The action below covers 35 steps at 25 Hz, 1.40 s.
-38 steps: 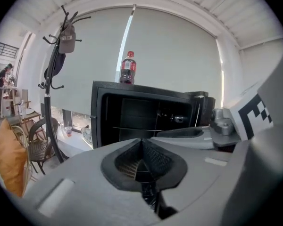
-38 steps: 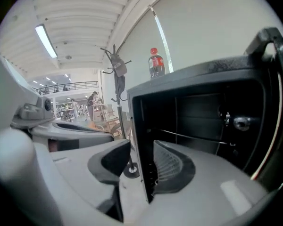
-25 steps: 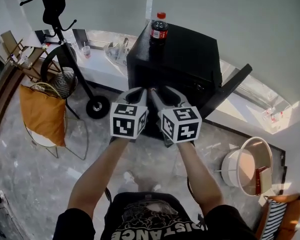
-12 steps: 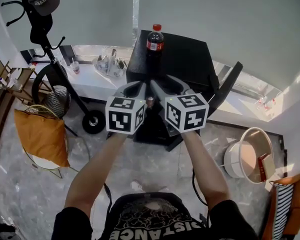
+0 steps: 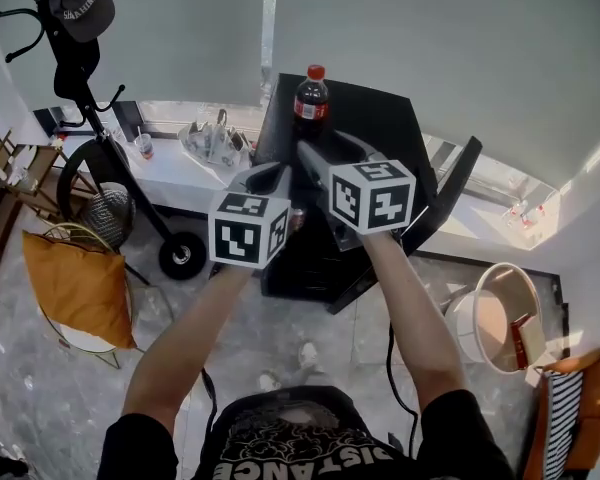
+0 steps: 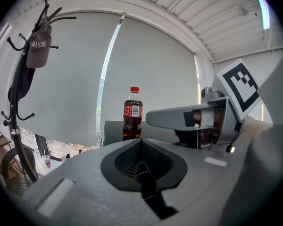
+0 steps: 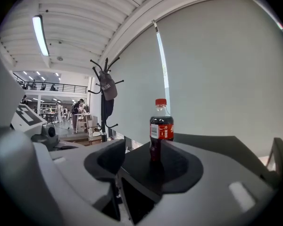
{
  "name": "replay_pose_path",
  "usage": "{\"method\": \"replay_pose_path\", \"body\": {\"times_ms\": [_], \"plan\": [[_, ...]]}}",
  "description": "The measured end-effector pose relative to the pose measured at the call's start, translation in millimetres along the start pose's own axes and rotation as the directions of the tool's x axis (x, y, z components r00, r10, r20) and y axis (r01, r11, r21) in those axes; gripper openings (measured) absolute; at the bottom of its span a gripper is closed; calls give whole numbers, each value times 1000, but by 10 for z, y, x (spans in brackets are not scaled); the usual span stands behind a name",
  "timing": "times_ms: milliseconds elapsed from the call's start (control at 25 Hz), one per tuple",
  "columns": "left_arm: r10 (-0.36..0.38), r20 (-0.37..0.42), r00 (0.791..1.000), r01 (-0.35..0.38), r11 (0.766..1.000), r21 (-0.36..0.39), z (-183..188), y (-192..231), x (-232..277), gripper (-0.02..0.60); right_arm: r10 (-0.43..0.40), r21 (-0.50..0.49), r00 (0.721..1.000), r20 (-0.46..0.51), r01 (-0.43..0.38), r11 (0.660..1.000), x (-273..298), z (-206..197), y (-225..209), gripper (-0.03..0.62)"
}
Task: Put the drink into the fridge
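A cola bottle [image 5: 312,98] with a red cap stands upright on top of the black fridge [image 5: 380,128], near its far left corner. The fridge door [image 5: 450,183] hangs open at the right. My left gripper [image 5: 270,176] is in front of the fridge with its jaws together and nothing in them. It sees the bottle [image 6: 132,113] straight ahead. My right gripper [image 5: 318,156] is higher, over the fridge's front edge. Its jaws are opening with nothing between them. The bottle [image 7: 161,128] stands a short way beyond the right gripper [image 7: 132,166].
A coat rack with a cap [image 5: 75,28] stands at the left. A low white ledge [image 5: 195,163] holds cups and bags. A chair with an orange cushion [image 5: 75,283] is at the lower left. A white bucket [image 5: 500,318] sits on the floor at the right.
Both grippers have risen from the fridge's front toward its top and the bottle. The right one now stands higher than the left, with wider jaws.
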<state>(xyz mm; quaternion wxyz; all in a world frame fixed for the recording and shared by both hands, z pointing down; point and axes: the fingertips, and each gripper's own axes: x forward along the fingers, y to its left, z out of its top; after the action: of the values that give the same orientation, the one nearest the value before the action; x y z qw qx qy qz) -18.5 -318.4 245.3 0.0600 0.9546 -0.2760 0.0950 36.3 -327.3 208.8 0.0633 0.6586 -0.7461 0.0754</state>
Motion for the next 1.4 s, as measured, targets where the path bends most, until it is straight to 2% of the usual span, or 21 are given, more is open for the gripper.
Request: {"method": "replay_pose_path", "body": {"times_ms": [240, 520, 880, 1160, 1400], "plan": [[28, 6, 1000, -28, 1000, 14, 83, 85, 179, 5, 5, 19, 1000, 2, -5, 1000, 269, 129, -287, 267], [89, 13, 996, -89, 996, -1, 166, 239, 409, 5, 60, 22, 998, -15, -59, 998, 611, 183, -446, 307], [132, 31, 991, -132, 991, 8, 194, 283, 498, 5, 133, 10, 989, -61, -132, 991, 962, 110, -508, 311], [141, 38, 989, -141, 990, -2, 186, 311, 482, 5, 131, -7, 990, -45, -131, 991, 957, 106, -502, 308], [119, 41, 992, -119, 993, 2, 181, 190, 408, 5, 106, -2, 994, -21, -106, 994, 730, 97, -473, 308]]}}
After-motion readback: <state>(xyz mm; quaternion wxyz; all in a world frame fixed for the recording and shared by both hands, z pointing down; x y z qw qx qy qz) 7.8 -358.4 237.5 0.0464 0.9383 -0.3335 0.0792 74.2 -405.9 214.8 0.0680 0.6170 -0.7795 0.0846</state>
